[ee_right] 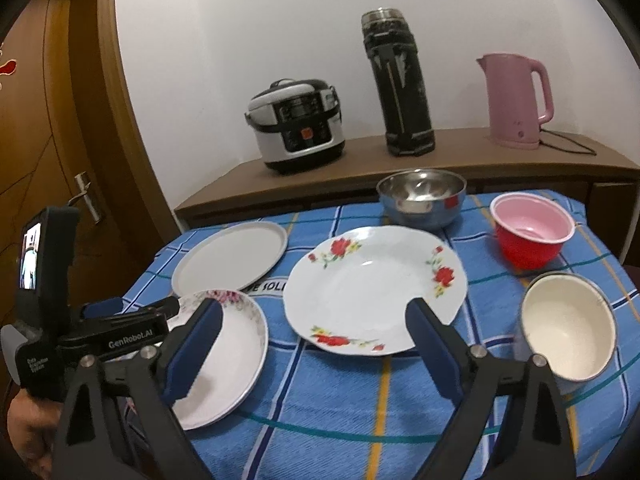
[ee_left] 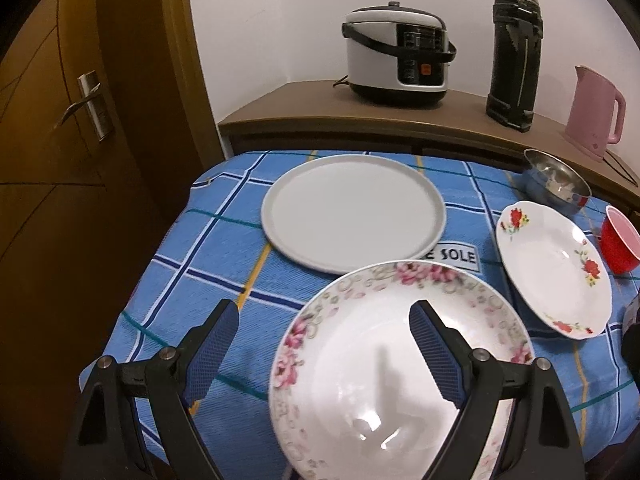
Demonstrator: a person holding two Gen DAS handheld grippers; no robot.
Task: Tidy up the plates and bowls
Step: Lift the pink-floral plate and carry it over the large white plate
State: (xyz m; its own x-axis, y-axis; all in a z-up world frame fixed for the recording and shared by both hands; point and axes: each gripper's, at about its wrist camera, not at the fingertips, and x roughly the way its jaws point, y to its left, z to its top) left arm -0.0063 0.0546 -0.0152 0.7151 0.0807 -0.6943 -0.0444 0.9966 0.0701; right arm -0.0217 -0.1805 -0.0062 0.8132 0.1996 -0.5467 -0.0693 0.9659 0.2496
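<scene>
A plain grey plate (ee_left: 354, 212) (ee_right: 230, 256) lies at the far left of the blue checked table. A pink-flowered plate (ee_left: 380, 376) (ee_right: 228, 356) lies at the near left. My left gripper (ee_left: 324, 340) is open over its left rim, one finger above the plate. The left gripper's body also shows in the right wrist view (ee_right: 132, 326). A red-rose plate (ee_left: 554, 264) (ee_right: 374, 288) lies mid-table. My right gripper (ee_right: 314, 334) is open just in front of it. A steel bowl (ee_right: 422, 196), a red bowl (ee_right: 532, 230) and a cream bowl (ee_right: 568, 338) stand to the right.
A brown counter (ee_right: 460, 148) behind the table carries a rice cooker (ee_right: 298, 126), a dark flask (ee_right: 398, 84) and a pink kettle (ee_right: 518, 100). A wooden door (ee_left: 80, 120) stands at the left. The table's near edge is close below the grippers.
</scene>
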